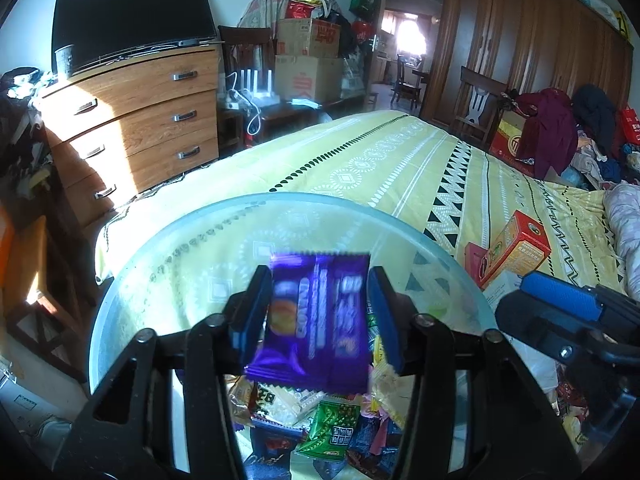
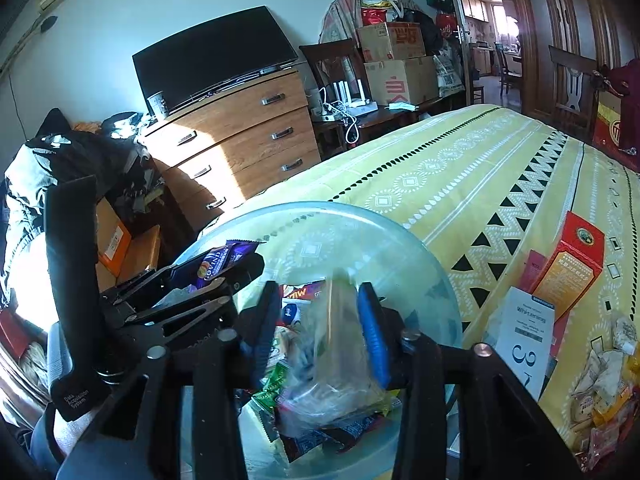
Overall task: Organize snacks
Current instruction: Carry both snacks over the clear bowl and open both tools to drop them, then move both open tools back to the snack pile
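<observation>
Centre frame, the left hand-held gripper (image 1: 318, 314) stands apart around a light, slippery purple foil snack packet (image 1: 316, 320), best pinched at its crimped edges, over the clear plastic bowl (image 1: 160, 264).

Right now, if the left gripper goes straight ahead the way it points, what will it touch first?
The purple snack packet already sits blurred between the left gripper's fingers. Beyond that, it would probably meet the pile of snacks inside the clear bowl, though depth is hard to judge.

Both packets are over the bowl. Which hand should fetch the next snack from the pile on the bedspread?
Probably right: the snack pile lies just beside the right gripper, while the left gripper sits across the bowl from it.
</observation>
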Motion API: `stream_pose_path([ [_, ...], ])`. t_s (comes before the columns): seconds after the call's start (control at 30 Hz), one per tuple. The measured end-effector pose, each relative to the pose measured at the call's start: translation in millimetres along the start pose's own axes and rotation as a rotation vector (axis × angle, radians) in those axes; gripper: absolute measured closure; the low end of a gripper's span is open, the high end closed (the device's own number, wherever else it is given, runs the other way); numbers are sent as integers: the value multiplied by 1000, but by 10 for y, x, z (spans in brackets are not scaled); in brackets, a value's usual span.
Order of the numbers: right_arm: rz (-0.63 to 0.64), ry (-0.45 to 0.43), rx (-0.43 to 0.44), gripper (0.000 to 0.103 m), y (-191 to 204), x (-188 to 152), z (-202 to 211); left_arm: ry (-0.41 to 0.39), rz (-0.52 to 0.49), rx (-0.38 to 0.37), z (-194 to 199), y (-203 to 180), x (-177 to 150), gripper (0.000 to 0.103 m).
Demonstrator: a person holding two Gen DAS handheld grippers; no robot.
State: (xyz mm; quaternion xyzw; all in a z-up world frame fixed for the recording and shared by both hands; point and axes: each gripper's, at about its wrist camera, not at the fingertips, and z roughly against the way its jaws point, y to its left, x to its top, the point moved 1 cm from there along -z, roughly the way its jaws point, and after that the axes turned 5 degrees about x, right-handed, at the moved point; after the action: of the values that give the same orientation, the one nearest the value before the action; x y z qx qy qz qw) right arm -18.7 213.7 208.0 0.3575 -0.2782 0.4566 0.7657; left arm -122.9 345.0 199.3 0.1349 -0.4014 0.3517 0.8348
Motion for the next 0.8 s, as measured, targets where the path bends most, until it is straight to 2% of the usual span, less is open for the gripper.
stream_pose_path([
  [0.03,1,-2,-1,52,3,-3,2,-3,4,5,2,7,-8,35],
  [0.07,3,-2,-1,52,13,-4,4,-10,8,15,10,17,-13,28],
  [0.13,5,-1,2,52,23,-10,6,-21,12,22,21,31,-20,26],
  [0.27,2,0,8,51,24,-36,25,-32,20,38,16,47,-30,9],
  [0.37,-1,-1,-2,44,5,-87,61,-28,39,25,4,62,-52,6],
  [0.43,-15,-3,-29,28,-53,-146,110,-16,52,8,-15,63,-74,5],
  [0.5,-38,-15,-40,17,-122,-216,187,-8,50,4,-29,41,-104,4],
  [0.8,-34,-90,-121,12,-191,-503,653,-22,52,-8,54,-37,-109,4],
])
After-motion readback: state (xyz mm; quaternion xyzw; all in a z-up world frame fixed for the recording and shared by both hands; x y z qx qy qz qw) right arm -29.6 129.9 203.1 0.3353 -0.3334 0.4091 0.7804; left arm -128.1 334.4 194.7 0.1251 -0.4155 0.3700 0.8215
